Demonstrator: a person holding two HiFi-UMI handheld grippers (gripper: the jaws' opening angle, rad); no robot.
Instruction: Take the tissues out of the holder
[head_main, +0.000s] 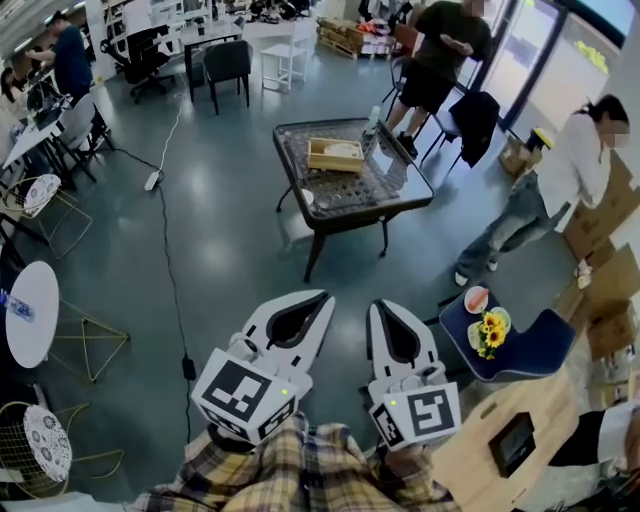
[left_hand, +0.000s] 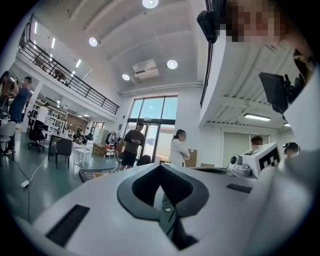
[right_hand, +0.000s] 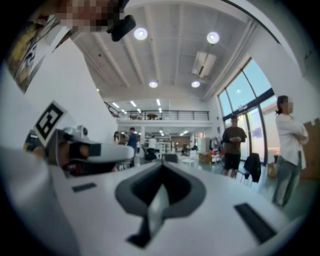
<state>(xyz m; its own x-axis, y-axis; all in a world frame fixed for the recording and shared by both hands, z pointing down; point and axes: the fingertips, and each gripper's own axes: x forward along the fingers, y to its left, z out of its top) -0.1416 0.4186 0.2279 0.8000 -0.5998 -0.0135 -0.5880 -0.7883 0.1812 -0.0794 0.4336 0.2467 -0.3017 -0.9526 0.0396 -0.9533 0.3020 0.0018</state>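
A wooden tissue holder with white tissue in it stands on a dark low table, far ahead of me across the floor. Both grippers are held close to my body, well short of the table. In the head view my left gripper has its jaws together with nothing between them. Just to its right, my right gripper is likewise shut and empty. The left gripper view looks over the closed left gripper toward the table. In the right gripper view the right gripper points into the room.
A person in black stands behind the table and a person in white bends at its right. A blue chair holding flowers sits at my right, above a wooden desk. A cable crosses the floor at left, near round white tables.
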